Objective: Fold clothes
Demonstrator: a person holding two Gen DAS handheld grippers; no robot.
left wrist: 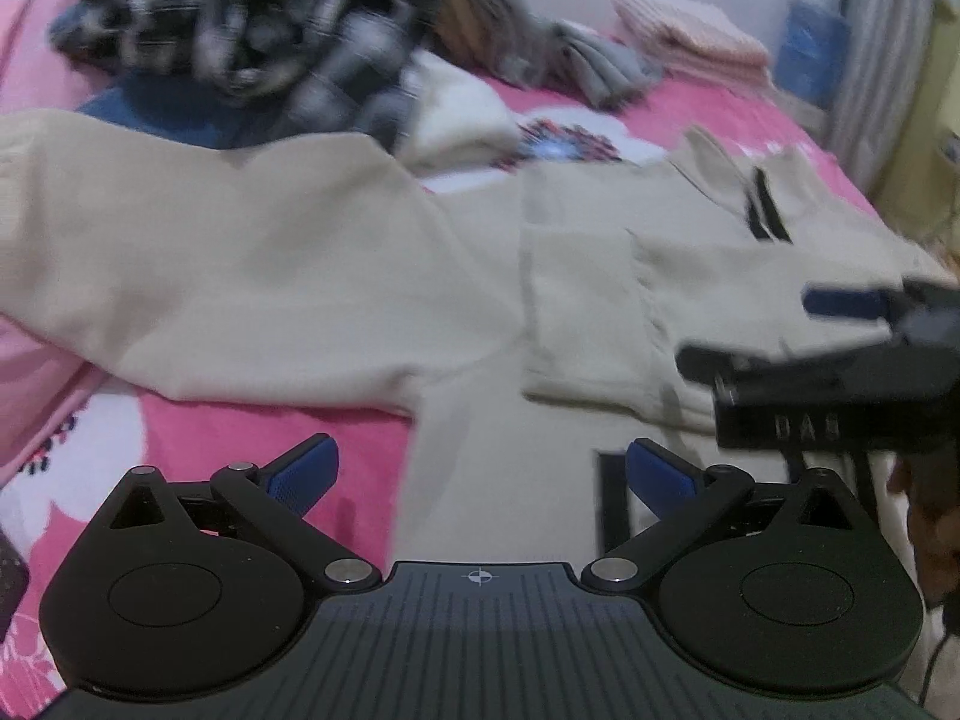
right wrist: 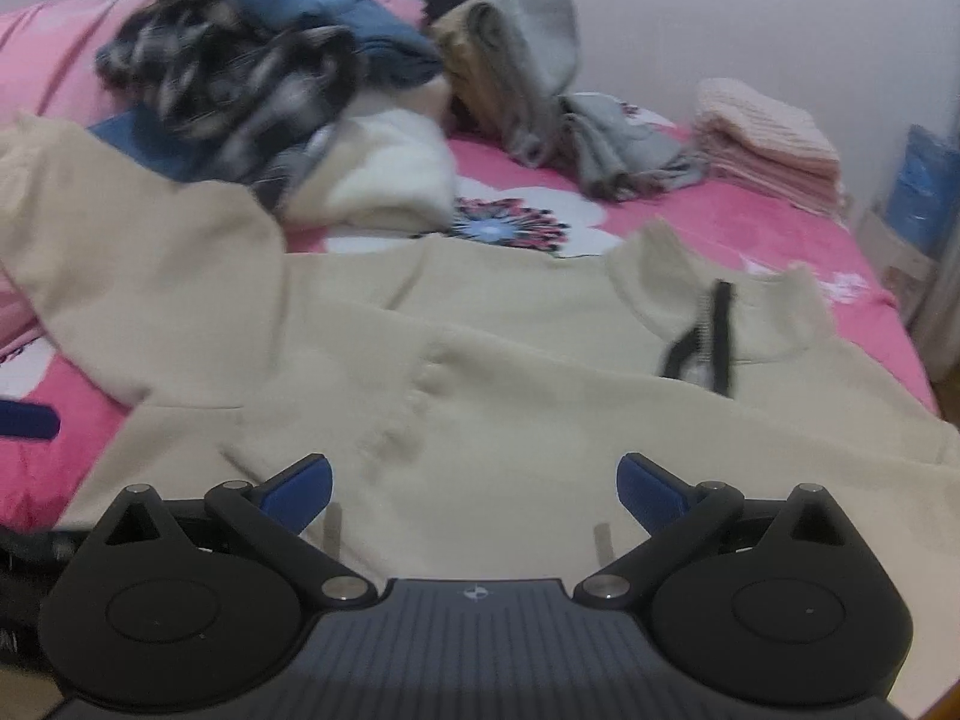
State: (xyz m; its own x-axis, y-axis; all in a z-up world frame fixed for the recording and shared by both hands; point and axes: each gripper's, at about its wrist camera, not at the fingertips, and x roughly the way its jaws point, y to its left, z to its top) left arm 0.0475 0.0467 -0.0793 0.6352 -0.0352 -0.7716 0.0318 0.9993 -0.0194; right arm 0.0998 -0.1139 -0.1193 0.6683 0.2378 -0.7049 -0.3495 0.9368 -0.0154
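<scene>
A cream sweatshirt (left wrist: pixel 252 276) with a black collar zipper (left wrist: pixel 765 210) lies spread on the pink bed (left wrist: pixel 252 438). One sleeve is folded across its body (left wrist: pixel 576 306). My left gripper (left wrist: pixel 480 474) hovers open over the garment's lower edge, nothing between its blue pads. The right gripper appears at the right of the left wrist view (left wrist: pixel 840 330), above the shirt. In the right wrist view the sweatshirt (right wrist: pixel 510 396) fills the middle, its zipper (right wrist: pixel 702 342) at upper right, and my right gripper (right wrist: pixel 474 486) stands open above the fabric, empty. A blue fingertip (right wrist: pixel 27 420) of the left gripper shows at the left edge.
A heap of unfolded clothes (right wrist: pixel 252 78), checked, blue and grey, is piled at the back of the bed. A white garment (right wrist: pixel 390 180) lies beside it. A folded pink stack (right wrist: pixel 768 138) sits at the back right near the wall. A blue bag (right wrist: pixel 924 186) stands beside the bed.
</scene>
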